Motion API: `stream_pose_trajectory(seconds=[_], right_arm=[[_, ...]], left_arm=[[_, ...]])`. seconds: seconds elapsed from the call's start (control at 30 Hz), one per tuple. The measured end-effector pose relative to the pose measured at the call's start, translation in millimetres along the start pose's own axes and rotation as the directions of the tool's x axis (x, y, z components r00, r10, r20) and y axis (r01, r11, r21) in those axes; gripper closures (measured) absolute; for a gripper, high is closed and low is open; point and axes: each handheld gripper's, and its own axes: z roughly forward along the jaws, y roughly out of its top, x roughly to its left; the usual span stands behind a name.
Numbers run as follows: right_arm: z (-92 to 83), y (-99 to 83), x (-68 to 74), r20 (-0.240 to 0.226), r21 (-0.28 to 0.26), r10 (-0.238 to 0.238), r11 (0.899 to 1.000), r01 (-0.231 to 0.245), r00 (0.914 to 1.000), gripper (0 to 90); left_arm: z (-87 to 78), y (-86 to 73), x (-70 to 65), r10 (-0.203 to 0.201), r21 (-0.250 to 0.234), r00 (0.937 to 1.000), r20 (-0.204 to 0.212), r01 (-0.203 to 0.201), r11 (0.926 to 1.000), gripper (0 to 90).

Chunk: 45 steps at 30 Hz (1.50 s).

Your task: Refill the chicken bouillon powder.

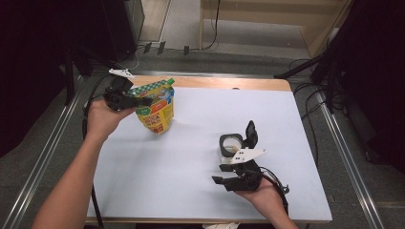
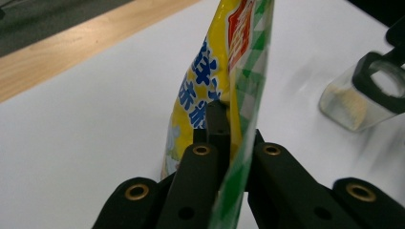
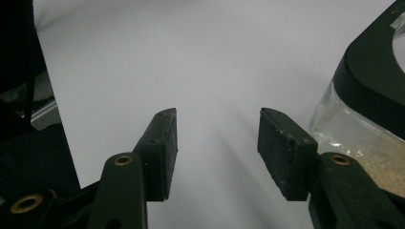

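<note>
Two grippers are at work over the white desk [image 1: 191, 157]: the left gripper [image 1: 143, 101] has its fingers [image 2: 217, 125] pinched tight on the green top edge of a yellow snack pouch [image 1: 156, 109], which stands near the far left of the desk. The right gripper [image 3: 217, 143] waits with its fingers [image 3: 165, 143] apart and nothing between them, just beside a small glass jar [image 1: 230, 144] with a black rim. I think the pouch is being picked up, and next it must be carried to the jar and tipped slowly so nothing spills.
</note>
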Motion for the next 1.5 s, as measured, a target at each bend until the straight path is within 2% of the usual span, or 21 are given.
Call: stream_pose_trajectory(seconds=[0.07, 0.17, 0.3, 0.53, 0.57, 0.6, 0.63, 0.67, 0.73, 0.83, 1.1, 1.23, 1.43, 1.5], right_arm=[[1.1, 0.6, 0.2, -0.001, -0.005, -0.002, 1.0, 0.002, 1.0, 50.2], [2.2, 1.1, 1.3, -0.001, -0.006, -0.005, 1.0, 0.005, 1.0, 50.3], [7.1, 6.4, 6.8, -0.006, -0.008, -0.016, 1.0, 0.016, 0.9998, 50.4], [13.1, 15.3, 12.6, 0.002, -0.012, -0.04, 0.999, 0.04, 0.9992, 50.4], [15.4, 18.9, 14.1, 0.004, -0.019, -0.05, 0.999, 0.05, 0.9987, 50.3], [17.2, 20.7, 14.5, 0.007, -0.024, -0.051, 0.998, 0.051, 0.9987, 50.3], [19.2, 22.6, 14.6, 0.007, -0.028, -0.049, 0.998, 0.05, 0.9988, 50.3], [21.4, 24.3, 14.9, 0.008, -0.032, -0.047, 0.998, 0.047, 0.9989, 50.4], [23.9, 26.3, 15.3, 0.008, -0.032, -0.039, 0.999, 0.039, 0.9992, 50.4], [36.2, 31.9, 14.7, 0.013, -0.029, -0.044, 0.999, 0.044, 0.999, 50.9], [56.1, 34.8, 13.3, 0.029, -0.029, -0.046, 0.998, 0.046, 0.9985, 50.9], [66.1, 33.3, 12.4, 0.035, -0.022, -0.029, 0.999, 0.03, 0.999, 49.4], [73.7, 30.8, 11.1, 0.043, -0.015, -0.006, 1.0, 0.006, 0.9991, 47.5], [74.7, 29.9, 10.4, 0.046, -0.015, -0.008, 1.0, 0.009, 0.9989, 47.5]], left_arm=[[-7.4, 8.6, -8.3, -0.002, 0.01, 0.9999, 0.011, 0.002, 0.9999, 90.0], [-10.7, 12.7, -14.6, -0.006, 0.021, 0.9996, 0.027, 0.005, 0.9998, 90.0], [-13.7, 16.9, -27.7, -0.025, 0.046, 0.9954, 0.092, 0.021, 0.9987, 90.0], [-14.5, 17.9, -45.8, -0.036, 0.063, 0.9926, 0.116, 0.028, 0.9976, 90.0], [-14.2, 17.8, -50.6, -0.017, 0.063, 0.9892, 0.146, 0.008, 0.998, 90.0], [-13.9, 17.6, -52.9, -0.016, 0.062, 0.9873, 0.158, 0.006, 0.998, 90.0], [-13.9, 17.6, -52.9, -0.016, 0.062, 0.9873, 0.158, 0.006, 0.998, 90.0], [-12.8, 17.7, -57.7, -0.013, 0.067, 0.9841, 0.177, 0.001, 0.9977, 90.0], [-12.0, 17.7, -60.7, -0.006, 0.068, 0.9821, 0.188, -0.007, 0.9977, 90.0], [-9.8, 17.3, -74.2, 0.007, 0.081, 0.9795, 0.201, -0.023, 0.9965, 90.0], [-8.4, 14.8, -93.5, 0.018, 0.09, 0.9754, 0.22, -0.039, 0.9952, 90.0], [-7.4, 12.6, -101.8, 0.008, 0.097, 0.9725, 0.233, -0.031, 0.9948, 90.0], [-4.3, 7.9, -106.7, 0.003, 0.102, 0.9723, 0.234, -0.027, 0.9944, 90.0], [-3.3, 4.9, -109.4, 0.001, 0.097, 0.9694, 0.245, -0.025, 0.9949, 90.0]])
